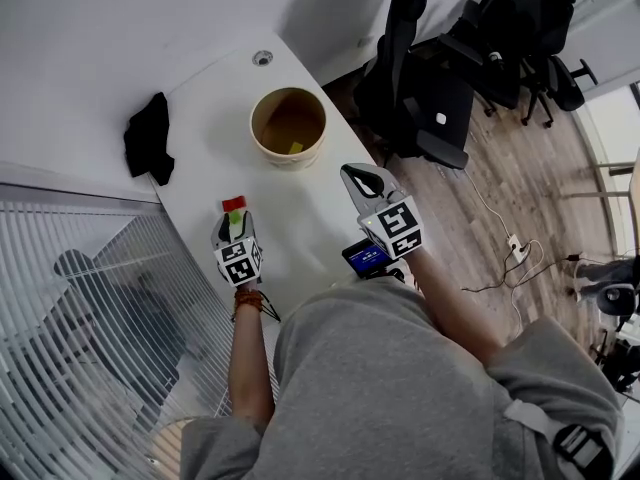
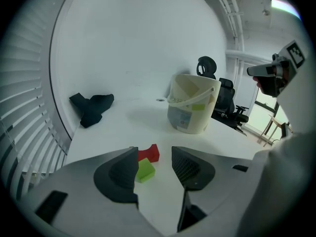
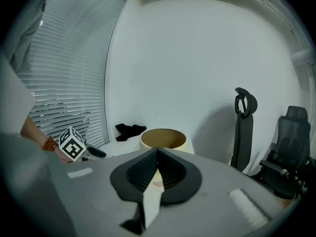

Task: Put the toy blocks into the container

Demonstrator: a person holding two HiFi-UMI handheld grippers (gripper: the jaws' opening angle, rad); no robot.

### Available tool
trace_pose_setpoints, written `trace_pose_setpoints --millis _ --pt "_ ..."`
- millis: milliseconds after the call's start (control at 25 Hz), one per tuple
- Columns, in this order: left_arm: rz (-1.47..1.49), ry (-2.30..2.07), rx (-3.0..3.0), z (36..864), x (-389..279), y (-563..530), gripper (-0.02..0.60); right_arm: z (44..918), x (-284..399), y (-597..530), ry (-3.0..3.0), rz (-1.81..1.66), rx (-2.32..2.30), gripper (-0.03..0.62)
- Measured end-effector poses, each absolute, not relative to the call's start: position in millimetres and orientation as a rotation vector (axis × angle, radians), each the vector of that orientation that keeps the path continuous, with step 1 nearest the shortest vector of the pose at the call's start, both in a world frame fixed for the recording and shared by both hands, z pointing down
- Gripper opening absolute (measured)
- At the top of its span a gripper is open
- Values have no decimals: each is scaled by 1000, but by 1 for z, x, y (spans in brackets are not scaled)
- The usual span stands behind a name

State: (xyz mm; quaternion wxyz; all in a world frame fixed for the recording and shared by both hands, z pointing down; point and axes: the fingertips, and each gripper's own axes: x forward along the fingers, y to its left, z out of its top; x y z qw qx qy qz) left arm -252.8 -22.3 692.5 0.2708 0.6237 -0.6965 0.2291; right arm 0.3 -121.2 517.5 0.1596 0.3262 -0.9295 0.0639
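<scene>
Left gripper (image 2: 154, 164) is hovering low over the near end of the table (image 1: 300, 213) with its jaws spread wide and nothing gripped. The green block (image 2: 145, 171) is lying just ahead, off toward the left jaw, with the red block (image 2: 149, 153) sitting right against its far side. With the two lying so close, a closing grip is risking landing the left jaw on the green block or dragging the red one along, spilling one before the bucket (image 2: 192, 110) standing farther right, while the right gripper (image 3: 157, 154) is resting pinched together and empty.
</scene>
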Motion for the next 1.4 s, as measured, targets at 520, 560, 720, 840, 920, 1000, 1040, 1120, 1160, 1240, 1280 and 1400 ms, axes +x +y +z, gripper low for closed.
trace_pose_setpoints --millis 520,560,720,840,920,1000,1040,1120,1160,1240,1280,1400 --pt "629 -1873 1555 724 -265 -10 216 515 -2 -122 -2662 196 936 11" --pt "624 -1875 1545 725 -266 -10 216 516 -3 -123 -2662 197 934 11" --pt "617 -1873 1519 732 -269 -8 215 517 -4 -125 -2660 195 933 11" --pt "618 -1870 1509 735 -271 -7 213 522 -3 -124 -2649 190 931 11" --pt "620 -1868 1505 737 -272 -8 213 525 -2 -125 -2643 189 929 11" --pt "624 -1865 1502 740 -271 -9 213 525 -3 -126 -2643 191 930 11" --pt "626 -1864 1500 741 -271 -8 213 525 -4 -127 -2644 193 930 11" --pt "626 -1862 1494 744 -270 -8 213 526 -3 -126 -2641 193 931 11" --pt "625 -1861 1491 744 -270 -8 213 525 -3 -126 -2642 195 932 11" --pt "621 -1861 1483 745 -271 -7 212 522 -4 -126 -2645 198 933 11" --pt "617 -1861 1479 745 -271 -7 212 523 -4 -126 -2643 197 932 11" --pt "613 -1858 1475 747 -270 -7 207 526 -4 -126 -2635 194 925 11"
